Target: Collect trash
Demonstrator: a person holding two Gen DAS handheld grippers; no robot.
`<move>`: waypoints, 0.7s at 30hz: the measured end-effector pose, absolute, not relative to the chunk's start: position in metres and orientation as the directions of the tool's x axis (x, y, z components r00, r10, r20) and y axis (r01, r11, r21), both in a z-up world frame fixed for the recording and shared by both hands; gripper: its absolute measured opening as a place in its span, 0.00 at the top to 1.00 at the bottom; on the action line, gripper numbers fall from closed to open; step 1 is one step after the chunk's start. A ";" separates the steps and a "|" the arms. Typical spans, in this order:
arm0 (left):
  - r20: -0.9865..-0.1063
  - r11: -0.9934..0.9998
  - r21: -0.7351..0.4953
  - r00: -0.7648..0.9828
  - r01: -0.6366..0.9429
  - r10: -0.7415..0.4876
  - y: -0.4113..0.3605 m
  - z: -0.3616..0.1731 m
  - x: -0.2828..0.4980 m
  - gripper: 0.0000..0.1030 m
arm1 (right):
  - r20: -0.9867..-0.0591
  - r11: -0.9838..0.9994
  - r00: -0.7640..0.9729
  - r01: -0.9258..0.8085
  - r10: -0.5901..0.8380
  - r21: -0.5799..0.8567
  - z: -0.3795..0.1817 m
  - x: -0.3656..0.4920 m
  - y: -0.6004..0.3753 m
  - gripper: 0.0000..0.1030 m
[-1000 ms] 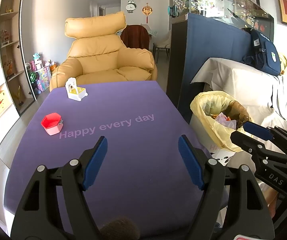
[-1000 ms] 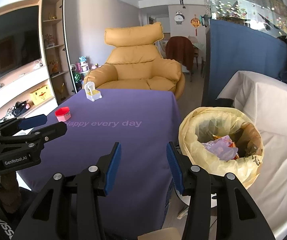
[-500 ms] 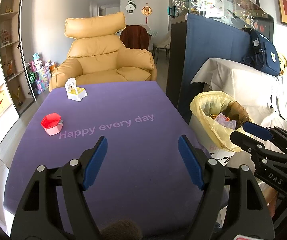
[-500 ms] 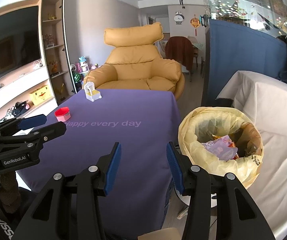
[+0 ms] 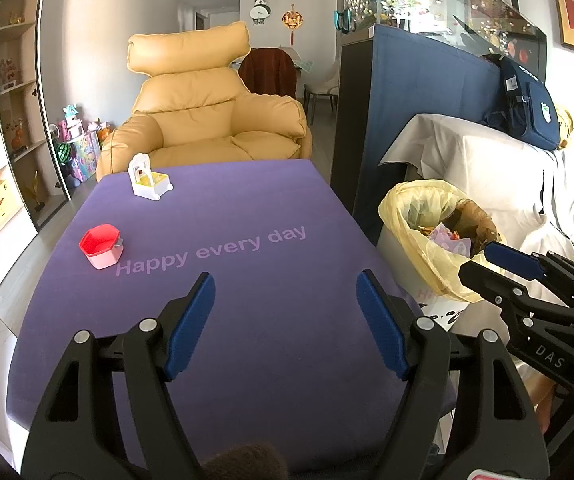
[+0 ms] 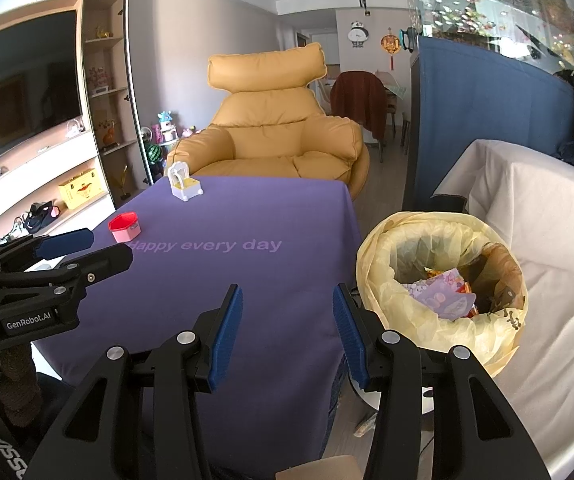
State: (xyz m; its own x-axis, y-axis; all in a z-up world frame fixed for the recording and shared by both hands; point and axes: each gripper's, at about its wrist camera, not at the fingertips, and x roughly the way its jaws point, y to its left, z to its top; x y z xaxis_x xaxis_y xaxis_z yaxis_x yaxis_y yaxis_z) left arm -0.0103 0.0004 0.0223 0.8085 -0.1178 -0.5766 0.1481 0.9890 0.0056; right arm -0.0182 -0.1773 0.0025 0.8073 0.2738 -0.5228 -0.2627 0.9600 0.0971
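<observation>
Your left gripper (image 5: 285, 300) hung wide open and empty over the purple tablecloth (image 5: 247, 208). Far ahead and left of its jaws sat a red-lidded pink box (image 5: 101, 246) and a white-and-yellow toy (image 5: 149, 178); mistaking either for trash was the main risk. Your right gripper (image 6: 287, 312) stood partly open, holding nothing. The trash, wrappers (image 6: 445, 294), lay in the yellow-lined bin (image 6: 379, 256) just right of its jaws, so a careless sweep could have tipped it.
</observation>
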 end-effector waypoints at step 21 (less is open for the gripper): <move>-0.568 0.989 0.006 0.814 0.149 -0.119 0.000 0.022 -0.010 0.33 | -0.526 0.961 0.806 -0.260 0.273 0.100 0.002 -0.017 -0.179 0.57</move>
